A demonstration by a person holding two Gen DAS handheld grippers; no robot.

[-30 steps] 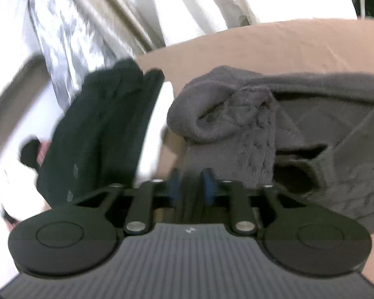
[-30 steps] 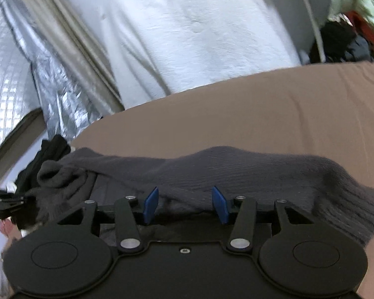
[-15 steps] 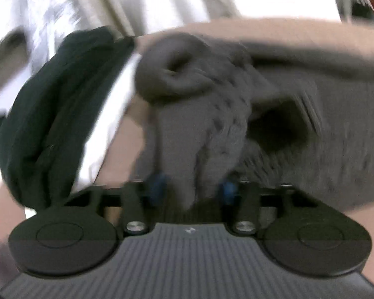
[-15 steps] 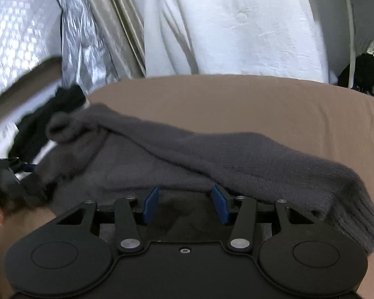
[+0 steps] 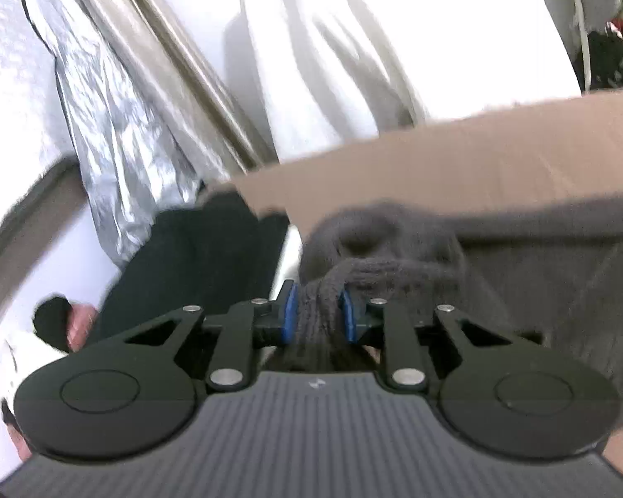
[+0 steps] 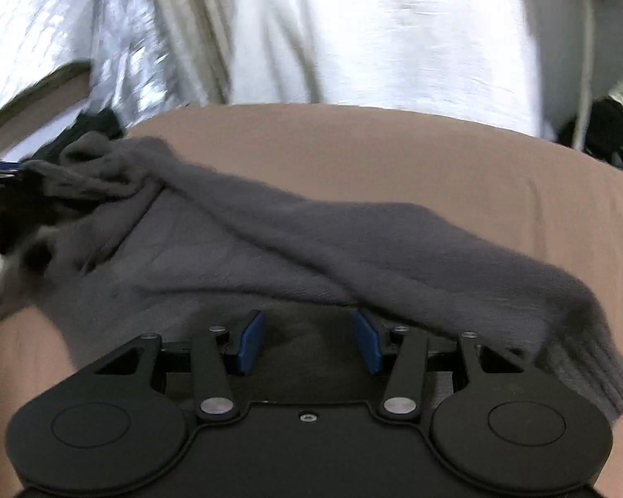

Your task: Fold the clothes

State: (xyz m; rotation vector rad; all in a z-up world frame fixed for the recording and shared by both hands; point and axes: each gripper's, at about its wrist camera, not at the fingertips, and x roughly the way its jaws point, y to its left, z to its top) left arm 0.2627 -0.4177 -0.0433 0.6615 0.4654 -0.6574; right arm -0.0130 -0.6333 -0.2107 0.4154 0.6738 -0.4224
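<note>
Tan bed (image 6: 394, 157): L gripper (image 5: 317, 311) closing on grey sweater (image 6: 270, 240) bunch.

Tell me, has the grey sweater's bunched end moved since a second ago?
Yes. The left gripper, closing on that end of the grey sweater, has lifted it off the brown bed, towards the black clothes.

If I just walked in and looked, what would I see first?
First you'd spot the big dark grey knitted sweater sprawled across the tan bedsheet. The left gripper is closing its blue pads on a bunched handful of the sweater's left end, while the right gripper stands open over the sweater's near edge. Beyond the bed's left edge lies a heap of black clothing.
</note>
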